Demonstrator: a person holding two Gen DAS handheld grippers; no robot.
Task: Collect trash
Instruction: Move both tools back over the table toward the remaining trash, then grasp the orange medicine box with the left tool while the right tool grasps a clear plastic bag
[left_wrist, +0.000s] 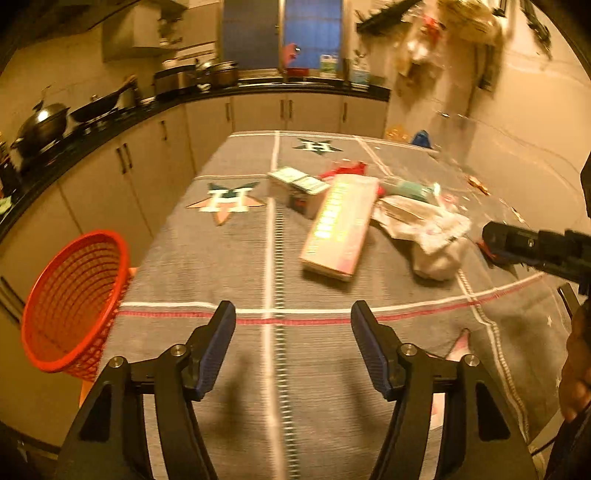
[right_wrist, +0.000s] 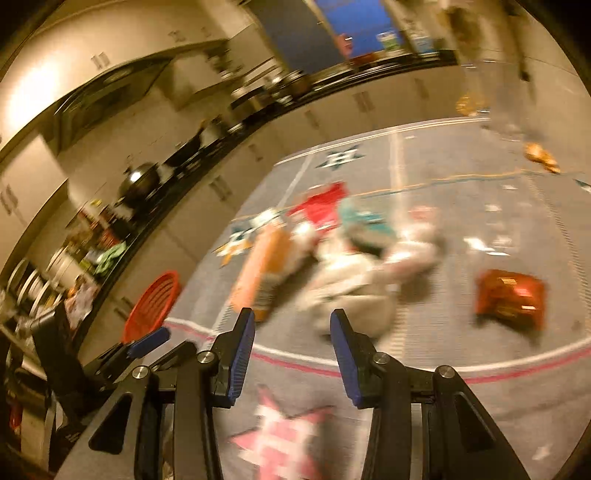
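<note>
Two grippers stood over a table (left_wrist: 207, 258) covered by a grey cloth with white and red lines and star motifs. The left gripper (left_wrist: 293, 314) had its blue-padded jaws spread partly apart, with nothing between them but bare cloth. The right gripper (right_wrist: 292, 319) likewise had its jaws parted and empty; in the left wrist view its black body (left_wrist: 535, 249) entered from the right edge, just beside the litter.

Trash lay gathered near the middle of the table, beyond both sets of fingertips. A long pink carton (left_wrist: 340, 225) lay flat, angled away from the left gripper. Touching its far end sat a small box (left_wrist: 297, 190) with a green-and-white top. Crumpled white paper (left_wrist: 430, 232) lay just beside the carton on its right, with a teal wrapper (left_wrist: 410, 188) and a red wrapper (left_wrist: 345, 170) behind it. In the right wrist view, strongly blurred, the same heap appeared directly ahead of the right gripper, the white paper (right_wrist: 354, 284) nearest its fingertips, and a shiny orange-red packet (right_wrist: 509, 297) lay apart to the right.

A red mesh basket (left_wrist: 72, 301) stood tilted at the table's left edge, its mouth turned toward the left gripper. Whether it held anything could not be told. Kitchen cabinets (left_wrist: 155, 147) with a dark countertop ran behind.
</note>
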